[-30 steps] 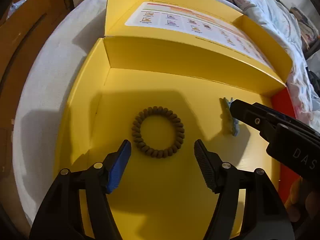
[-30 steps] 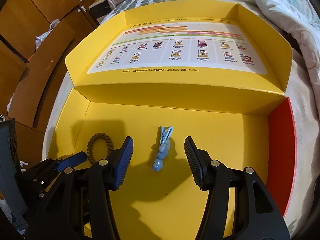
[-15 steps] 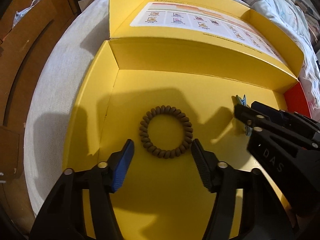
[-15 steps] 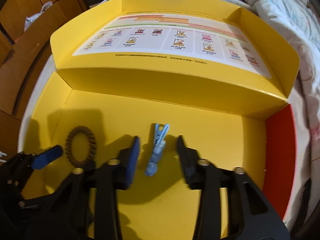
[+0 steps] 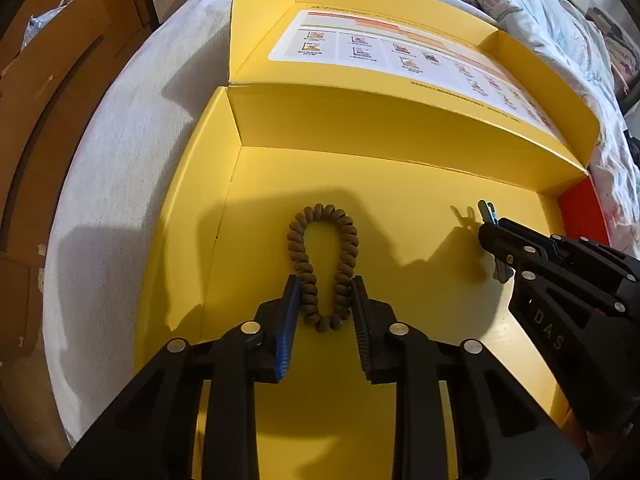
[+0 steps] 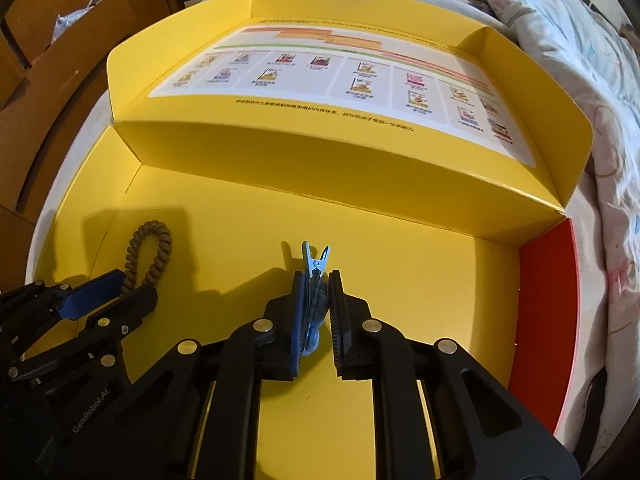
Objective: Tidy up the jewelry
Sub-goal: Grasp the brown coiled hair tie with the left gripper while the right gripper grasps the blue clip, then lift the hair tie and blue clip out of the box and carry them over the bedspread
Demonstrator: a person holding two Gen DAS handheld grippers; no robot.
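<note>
Left claw (image 5: 323,296): pressed together on the brown spiral hair tie (image 5: 322,264); the coil was squeezed from a ring into a long loop, its near end between the pads, its far end free above the box floor
Right claw (image 6: 316,300): clamped on the blue hair clip (image 6: 314,280); the clip's forked tip stuck out past the pads, its rounded tail hung below them
Where the things were: both pieces sat inside the yellow box (image 5: 200,208), hair tie toward the left wall, clip nearer the middle; the two claws stood side by side, apart from each other
Further back: the box's open lid (image 6: 320,76) with a printed sheet lay flat beyond the rear wall; a red side panel (image 6: 548,300) closed the right end; the box rested on a bed (image 5: 120,152), with patterned bedding (image 6: 580,60) at the far right
Risk, hair tie: judged springy; held only at its near end, it could snap back round and slip out of the pads on lifting
Risk, clip: judged smooth and narrow; gripped off-centre, it could pivot or drop if the squeeze eased; the claws could also knock together if swung inward
Count: two claws; one hair tie; one clip; one box with one lid
</note>
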